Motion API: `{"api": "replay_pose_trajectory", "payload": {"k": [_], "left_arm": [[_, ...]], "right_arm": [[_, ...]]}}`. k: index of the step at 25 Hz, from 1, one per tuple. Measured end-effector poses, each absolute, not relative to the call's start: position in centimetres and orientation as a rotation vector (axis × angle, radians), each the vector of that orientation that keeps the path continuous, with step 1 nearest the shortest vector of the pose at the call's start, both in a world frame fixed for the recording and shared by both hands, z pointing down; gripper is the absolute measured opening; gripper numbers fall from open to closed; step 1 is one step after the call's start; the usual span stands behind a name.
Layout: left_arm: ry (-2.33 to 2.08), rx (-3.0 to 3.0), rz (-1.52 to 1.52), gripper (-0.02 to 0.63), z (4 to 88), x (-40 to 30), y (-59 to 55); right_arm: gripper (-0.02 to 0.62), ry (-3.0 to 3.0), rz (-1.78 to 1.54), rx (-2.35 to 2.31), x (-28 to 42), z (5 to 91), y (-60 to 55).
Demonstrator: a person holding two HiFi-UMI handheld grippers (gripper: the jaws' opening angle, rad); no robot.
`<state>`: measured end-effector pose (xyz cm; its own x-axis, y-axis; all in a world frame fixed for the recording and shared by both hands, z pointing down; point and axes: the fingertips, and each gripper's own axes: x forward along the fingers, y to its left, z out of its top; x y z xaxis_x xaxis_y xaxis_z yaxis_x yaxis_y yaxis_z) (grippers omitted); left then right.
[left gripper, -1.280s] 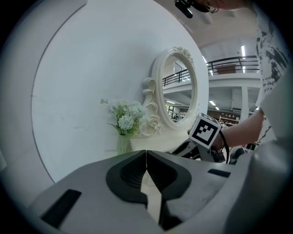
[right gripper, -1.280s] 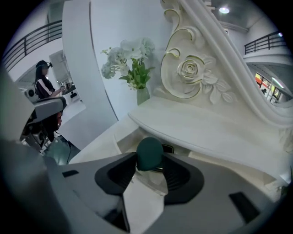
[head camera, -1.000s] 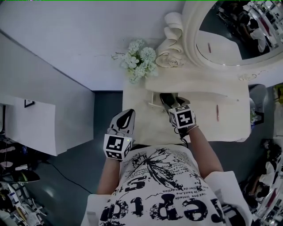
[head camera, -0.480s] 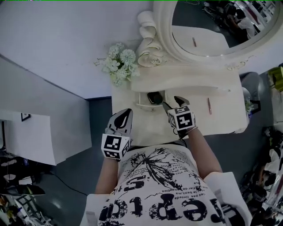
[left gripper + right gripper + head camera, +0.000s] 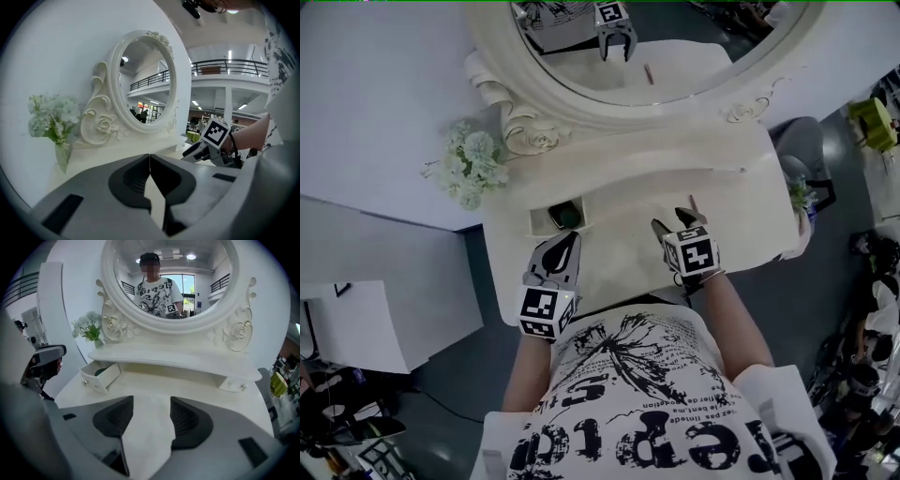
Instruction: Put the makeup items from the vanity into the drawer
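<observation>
Reddish pencil just beyond right claw

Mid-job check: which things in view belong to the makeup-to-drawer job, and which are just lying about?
Job:
- open drawer
- dark item already inside it
- slim pencil on the vanity top

Just lying about:
- flowers
- mirror
- closed drawer at the right
</observation>
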<state>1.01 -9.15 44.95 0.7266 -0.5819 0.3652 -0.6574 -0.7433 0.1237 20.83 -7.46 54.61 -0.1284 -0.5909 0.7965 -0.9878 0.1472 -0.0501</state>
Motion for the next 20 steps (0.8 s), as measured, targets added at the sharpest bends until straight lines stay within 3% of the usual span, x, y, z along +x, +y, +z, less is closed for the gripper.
{"api": "replay_pose_trajectory", "payload": {"k": [10, 17, 20], "left_arm": [[-0.969, 2.669, 0.487, 0.02, 47.3, 11.2, -8.4], [-1.032, 2.61, 0.535, 0.021, 48.7, 13.2, -7.3], [-1.06, 2.592, 0.557, 0.021, 49.2, 13.4, -7.6]], "right_arm": [[0.216, -1.747, 0.835, 1.509, 31.4, 58.0, -5.8], [0.198, -1.751, 0.851, 1.414, 33.2, 61.1, -5.9], [0.161, -1.75, 0.859, 1.391, 33.3, 62.3, -6.4]]}}
